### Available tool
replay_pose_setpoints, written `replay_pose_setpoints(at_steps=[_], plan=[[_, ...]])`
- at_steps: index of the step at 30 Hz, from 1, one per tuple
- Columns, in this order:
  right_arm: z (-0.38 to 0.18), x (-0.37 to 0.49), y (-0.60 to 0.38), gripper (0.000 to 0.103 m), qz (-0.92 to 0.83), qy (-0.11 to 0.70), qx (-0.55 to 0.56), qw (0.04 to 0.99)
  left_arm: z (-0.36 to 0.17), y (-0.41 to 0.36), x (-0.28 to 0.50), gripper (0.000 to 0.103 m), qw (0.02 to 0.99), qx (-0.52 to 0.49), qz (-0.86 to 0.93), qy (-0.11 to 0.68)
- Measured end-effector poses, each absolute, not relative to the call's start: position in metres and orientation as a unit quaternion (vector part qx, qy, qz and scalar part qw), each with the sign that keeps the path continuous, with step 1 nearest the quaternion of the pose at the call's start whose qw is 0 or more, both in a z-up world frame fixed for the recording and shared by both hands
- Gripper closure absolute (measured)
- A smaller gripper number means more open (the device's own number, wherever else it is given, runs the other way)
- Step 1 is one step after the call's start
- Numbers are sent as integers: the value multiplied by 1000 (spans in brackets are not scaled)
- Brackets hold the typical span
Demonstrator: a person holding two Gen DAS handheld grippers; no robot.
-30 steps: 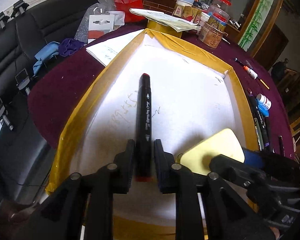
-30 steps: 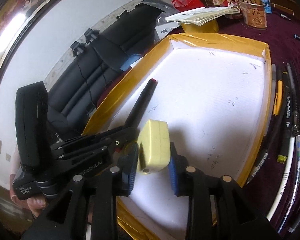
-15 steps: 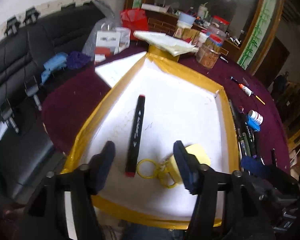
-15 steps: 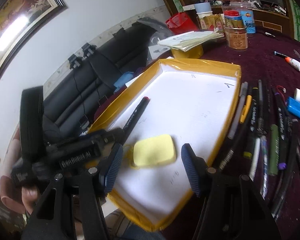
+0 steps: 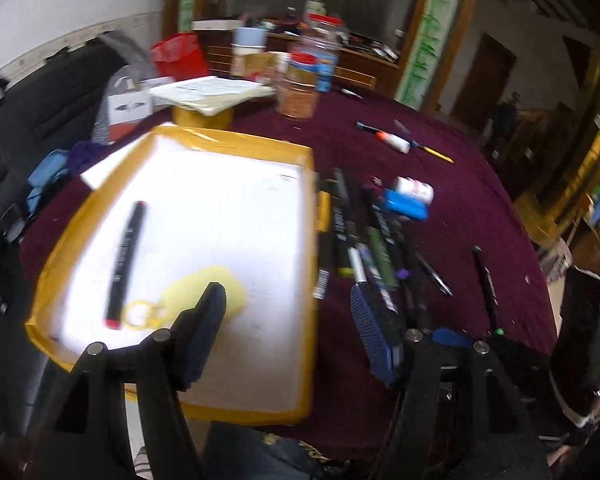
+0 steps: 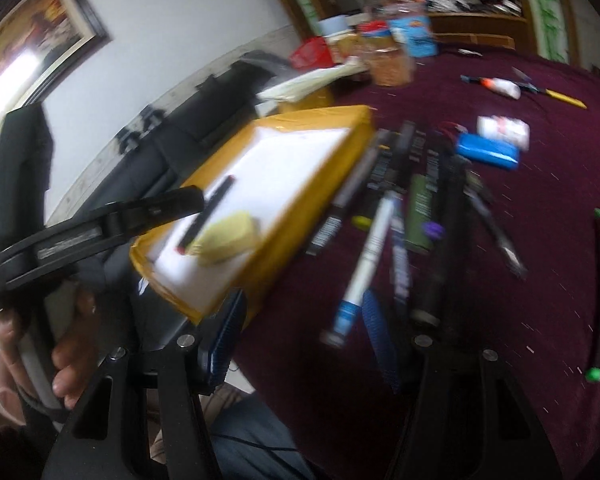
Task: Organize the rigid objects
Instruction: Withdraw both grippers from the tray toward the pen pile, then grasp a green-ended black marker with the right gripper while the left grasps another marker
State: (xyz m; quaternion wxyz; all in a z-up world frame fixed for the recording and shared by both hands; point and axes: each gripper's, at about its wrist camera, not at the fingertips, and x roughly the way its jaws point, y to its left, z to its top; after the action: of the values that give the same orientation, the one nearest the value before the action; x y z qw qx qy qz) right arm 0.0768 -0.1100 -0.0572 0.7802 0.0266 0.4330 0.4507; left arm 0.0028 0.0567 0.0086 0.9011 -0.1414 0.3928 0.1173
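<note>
Marker (image 5: 125, 265): lies in the yellow tray (image 5: 312, 280), left of the left gripper (image 5: 288, 332) that let it go.
Both grippers: fingers wide apart, empty.
Right gripper (image 6: 304, 344): moved off the yellow case (image 6: 228, 240) toward the pens (image 6: 396, 216).

A black marker with red ends (image 5: 125, 265) lies flat at the left of the yellow-rimmed tray (image 5: 314, 240), with a pale yellow rounded case (image 5: 204, 294) beside its lower end. Right of the tray, a blurred row of pens and markers (image 5: 374, 248) lies on the tabletop.
</note>
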Motion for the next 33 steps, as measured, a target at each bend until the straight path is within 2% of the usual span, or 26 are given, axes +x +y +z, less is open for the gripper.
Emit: replay_pose_setpoints(at_steps=[13, 16, 18, 33], plan=[[-70, 86, -154, 61, 410, 448, 27, 794, -4, 23, 16, 39, 898, -143, 64, 412], [-72, 91, -166, 65, 395, 450, 41, 800, -5, 15, 19, 39, 898, -137, 53, 415], [-74, 98, -176, 71, 381, 455, 55, 803, -5, 10, 20, 39, 899, -130, 48, 416], [-68, 149, -237, 72, 213, 438, 57, 871, -24, -11, 47, 39, 884, -142, -10, 445]])
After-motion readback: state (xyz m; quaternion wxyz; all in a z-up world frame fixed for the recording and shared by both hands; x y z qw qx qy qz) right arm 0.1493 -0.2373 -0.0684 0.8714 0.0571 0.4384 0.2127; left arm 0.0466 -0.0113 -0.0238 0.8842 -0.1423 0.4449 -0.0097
